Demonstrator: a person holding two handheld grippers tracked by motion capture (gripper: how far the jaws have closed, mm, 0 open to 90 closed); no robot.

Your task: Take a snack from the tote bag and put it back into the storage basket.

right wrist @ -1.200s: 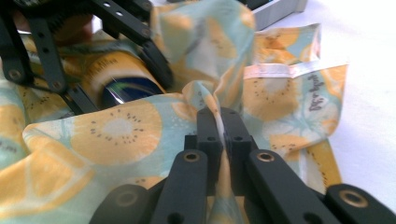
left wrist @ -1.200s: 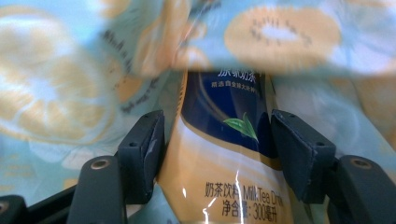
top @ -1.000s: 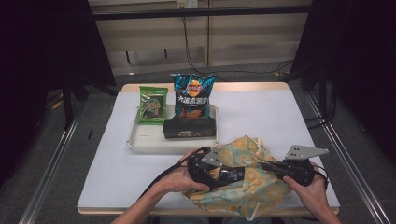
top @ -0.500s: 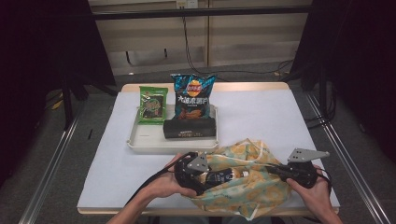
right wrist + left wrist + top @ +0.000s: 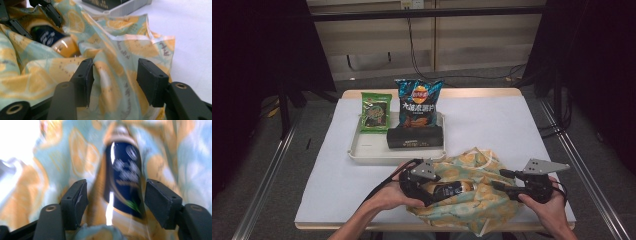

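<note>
Lemon-print bag (image 5: 472, 197) lies crumpled at the near edge of the table (image 5: 492, 125), between the person's two hands. It is a soft cloth bag in pale blue-green with orange and yellow lemon slices, and its mouth gapes toward the left hand. In that mouth lies a bottle (image 5: 451, 189) on its side, with a dark label and an orange-yellow body; the left gripper view shows it (image 5: 122, 177) lengthwise between folds of the cloth (image 5: 62, 165), though that view is blurred.

Left gripper (image 5: 426, 189) reaches into the bag's opening from the left. Its jaws stand moderately apart on either side of the bottle; gaps seem to show between pads and bottle, yet through the blur I cannot tell whether they press on it.

Right gripper (image 5: 503, 180) sits at the bag's right side, pointing left toward the cloth. Its jaws have just been opening and now stand apart, with a ridge of the bag's fabric (image 5: 112, 75) rising between them, not pinched. The right gripper view also shows the bottle (image 5: 53, 40) farther off inside the bag.

Beyond the bag, near the table's middle, stands a white tray (image 5: 362, 155). A long black box (image 5: 415, 137) lies across its near part. Behind the box a blue chip bag (image 5: 418, 102) stands upright, and a green snack packet (image 5: 375, 111) leans at the tray's far left corner.
</note>
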